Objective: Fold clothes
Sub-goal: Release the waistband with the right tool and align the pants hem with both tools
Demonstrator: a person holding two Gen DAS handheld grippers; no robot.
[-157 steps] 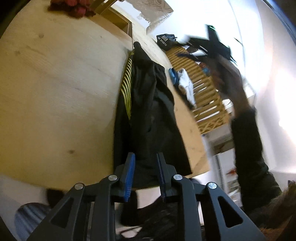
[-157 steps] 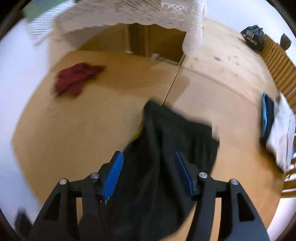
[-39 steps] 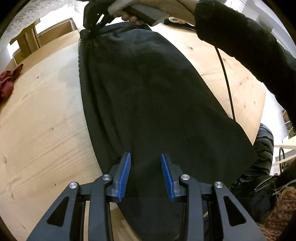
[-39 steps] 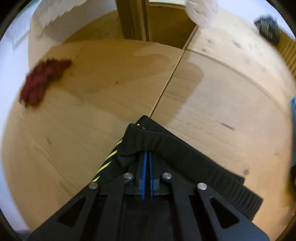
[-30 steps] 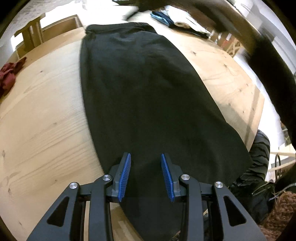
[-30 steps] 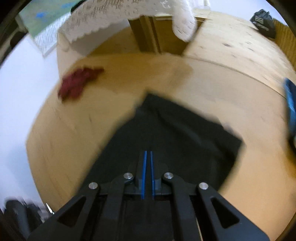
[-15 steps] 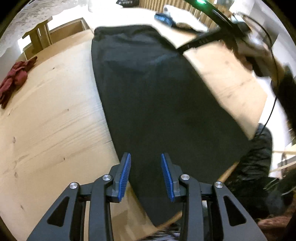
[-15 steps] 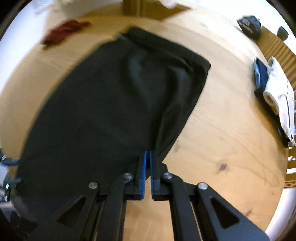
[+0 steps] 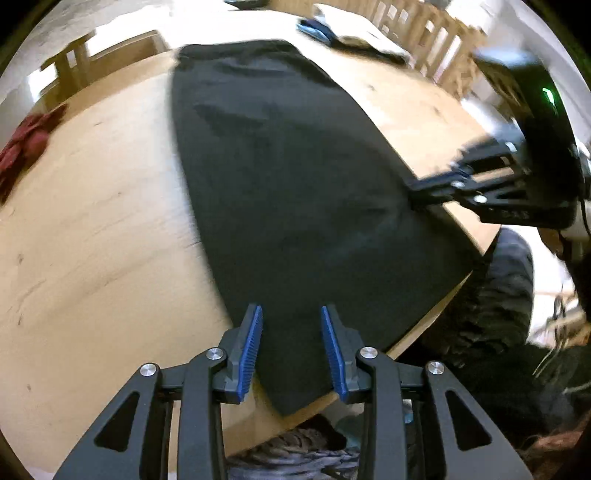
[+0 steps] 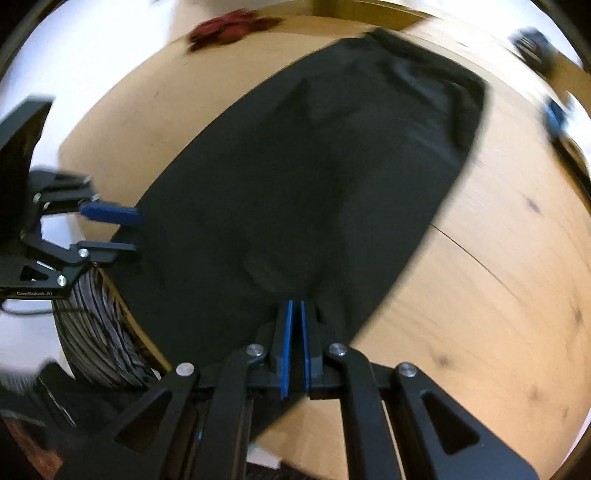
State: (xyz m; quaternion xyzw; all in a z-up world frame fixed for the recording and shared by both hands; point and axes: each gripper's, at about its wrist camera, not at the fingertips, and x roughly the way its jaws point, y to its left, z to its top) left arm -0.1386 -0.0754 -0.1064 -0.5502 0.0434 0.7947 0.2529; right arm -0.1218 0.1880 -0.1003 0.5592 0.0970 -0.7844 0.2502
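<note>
Your black garment [image 9: 288,177] lies spread flat on the wooden bench [image 9: 92,221], its waistband at the far end and its near end reaching the bench's front edge, where one corner hangs just over.

Your left gripper [image 9: 291,339] hovers over that near corner with its blue fingers [image 9: 251,347] parted and released; the cloth shows between them, but they do not press on it.

Your right gripper [image 10: 296,332] sits at the garment's right-hand edge, close to the near end. Its fingers are only a narrow slit apart and are opening; the black cloth lies right at their tips, though whether any fabric is inside the slit you cannot tell from these views.

A red cloth [image 9: 26,144] lies well apart at the bench's far left, and folded blue and white clothes [image 9: 343,33] rest near the slatted chair backs beyond the waistband.
</note>
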